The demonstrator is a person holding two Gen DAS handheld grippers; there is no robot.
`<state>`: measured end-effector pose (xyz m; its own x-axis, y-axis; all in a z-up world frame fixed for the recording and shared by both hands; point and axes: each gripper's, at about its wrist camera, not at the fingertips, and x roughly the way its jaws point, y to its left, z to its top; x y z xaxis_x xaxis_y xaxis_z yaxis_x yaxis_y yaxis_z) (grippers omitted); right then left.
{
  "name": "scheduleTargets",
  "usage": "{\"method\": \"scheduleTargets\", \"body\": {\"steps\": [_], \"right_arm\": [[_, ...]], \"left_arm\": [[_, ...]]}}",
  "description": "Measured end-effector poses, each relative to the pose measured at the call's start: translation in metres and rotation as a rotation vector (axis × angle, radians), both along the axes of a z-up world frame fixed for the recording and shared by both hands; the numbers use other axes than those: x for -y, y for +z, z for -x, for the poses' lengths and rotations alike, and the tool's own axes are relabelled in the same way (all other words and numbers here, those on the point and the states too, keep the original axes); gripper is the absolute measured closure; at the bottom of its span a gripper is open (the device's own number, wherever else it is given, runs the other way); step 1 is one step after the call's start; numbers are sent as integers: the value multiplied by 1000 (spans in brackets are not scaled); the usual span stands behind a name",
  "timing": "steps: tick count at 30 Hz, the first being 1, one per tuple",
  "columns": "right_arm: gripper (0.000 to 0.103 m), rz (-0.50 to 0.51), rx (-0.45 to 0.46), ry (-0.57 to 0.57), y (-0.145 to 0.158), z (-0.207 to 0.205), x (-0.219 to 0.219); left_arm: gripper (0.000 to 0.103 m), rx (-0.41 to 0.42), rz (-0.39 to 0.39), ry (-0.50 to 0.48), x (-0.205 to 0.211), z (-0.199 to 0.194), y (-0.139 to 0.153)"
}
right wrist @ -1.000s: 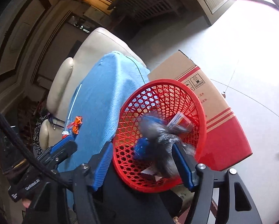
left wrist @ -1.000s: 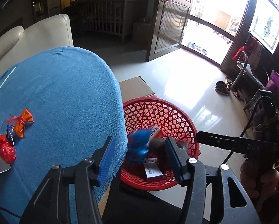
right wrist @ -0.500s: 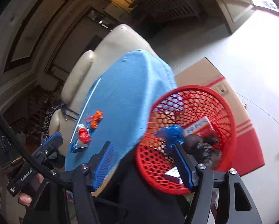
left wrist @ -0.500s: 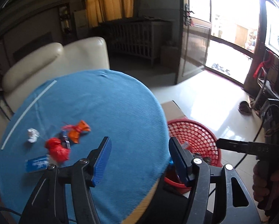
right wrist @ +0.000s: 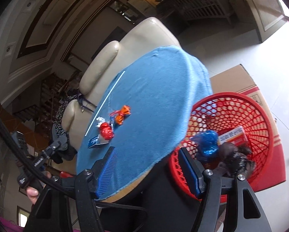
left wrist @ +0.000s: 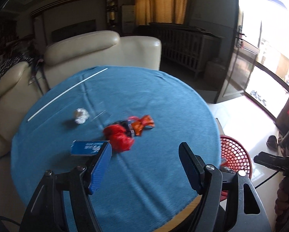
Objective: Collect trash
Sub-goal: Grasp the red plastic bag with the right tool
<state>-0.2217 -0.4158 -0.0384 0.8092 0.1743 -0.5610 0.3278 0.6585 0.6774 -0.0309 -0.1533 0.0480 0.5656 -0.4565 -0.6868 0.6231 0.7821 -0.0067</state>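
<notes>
Left gripper [left wrist: 144, 164] above the near part of a round table draped in blue cloth [left wrist: 163, 106]; its jaws are opening with nothing between them. Ahead of its left finger lie the remaining scraps, clustered mid-table: a blue packet [left wrist: 85, 148] closest, a crumpled red wrapper [left wrist: 118, 137] just beyond, an orange wrapper [left wrist: 143, 123] touching a small dark packet, and a white paper ball [left wrist: 80, 115] farther off to the left. Bare cloth stretches ahead of its right finger to the table's rim. Right gripper [right wrist: 147, 167] over the table's near edge, jaws apart and empty. Just beyond its right finger, below the rim, stands a red basket [right wrist: 264, 127] holding a crumpled blue wrapper [right wrist: 209, 142], a small carton [right wrist: 232, 136] and a dark clump. A cardboard box [right wrist: 241, 81] sits behind the basket; a cream sofa [left wrist: 105, 48] backs the table's far edge.
</notes>
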Motion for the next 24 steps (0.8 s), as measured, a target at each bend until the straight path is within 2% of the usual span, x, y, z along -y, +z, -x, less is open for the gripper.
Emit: {"method": "scheduleTargets", "body": {"steps": [6,16,24], "right_arm": [[34,29,7,86,12,-30,-21],[34,79,1,244,26,-92,-63],[34,66,-53,342,10,-154,-84]], "left_arm": [[30,-25,2,119,-38,-21,-9],[30,-55,4,253,-89,-44,-20],[31,-176,14,330,-121,-72,-52]]}}
